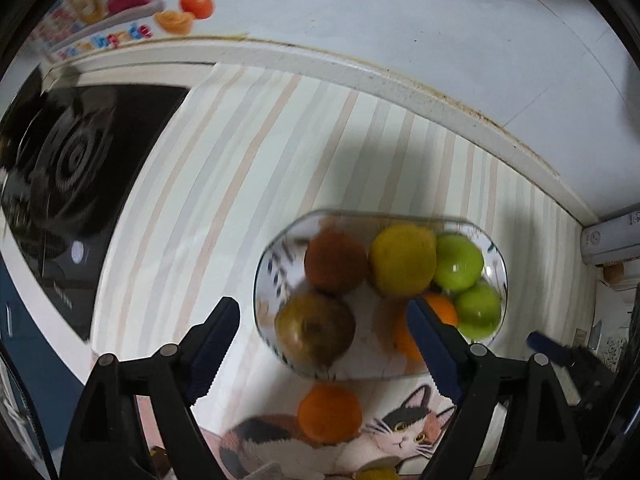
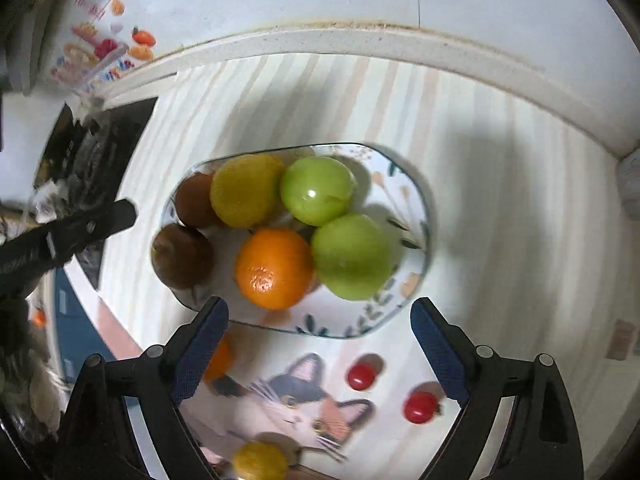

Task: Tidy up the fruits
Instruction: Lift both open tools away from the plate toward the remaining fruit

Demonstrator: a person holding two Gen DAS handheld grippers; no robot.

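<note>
A patterned plate on the striped cloth holds two green apples, a yellow fruit, an orange and two brown fruits. Another orange lies on the cloth just in front of the plate, and shows in the right wrist view. Two small red tomatoes and a small yellow fruit lie nearer. My left gripper is open and empty above the plate's near edge. My right gripper is open and empty in front of the plate.
A black gas stove sits to the left of the cloth. A white counter ledge and tiled wall run behind. The cloth has a cat picture near the front. The left gripper's arm shows at the right view's left side.
</note>
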